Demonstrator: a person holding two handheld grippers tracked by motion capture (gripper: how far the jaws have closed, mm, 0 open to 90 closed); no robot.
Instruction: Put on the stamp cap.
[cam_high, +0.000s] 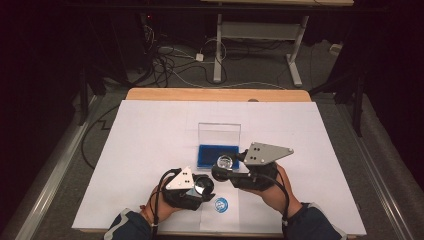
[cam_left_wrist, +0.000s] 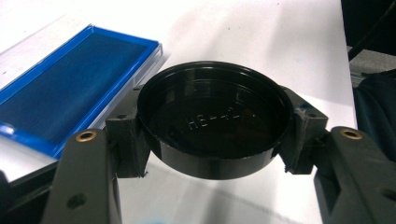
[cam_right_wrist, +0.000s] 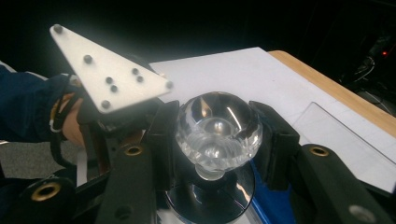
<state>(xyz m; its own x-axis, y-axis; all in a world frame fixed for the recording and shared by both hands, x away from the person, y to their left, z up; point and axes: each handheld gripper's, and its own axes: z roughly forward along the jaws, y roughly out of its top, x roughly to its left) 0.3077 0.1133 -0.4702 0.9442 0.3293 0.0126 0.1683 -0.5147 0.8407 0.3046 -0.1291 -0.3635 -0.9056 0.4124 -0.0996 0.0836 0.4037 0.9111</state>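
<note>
While your forearms come in from the near table edge, your left gripper (cam_high: 202, 187) lies low and level near that edge, its jaws pinching a black cap (cam_left_wrist: 212, 125) by the rim. Your right gripper (cam_high: 224, 167) sits just beyond it, pointing left, jaws clamped on a clear crystal knob (cam_right_wrist: 218, 128) at the near edge of the blue case (cam_high: 216, 156).

Your left gripper view shows raised lettering inside the cap, too faint to read, with the case's blue lining (cam_left_wrist: 70, 88) to its left. Your right gripper view shows the knob's facets and stem above a dark round base (cam_right_wrist: 210, 200), and your left hand (cam_right_wrist: 74, 123) behind.

White paper (cam_high: 150, 140) lies open left, right and beyond the case. A blue sticker (cam_high: 220, 204) lies just beside the left gripper.
</note>
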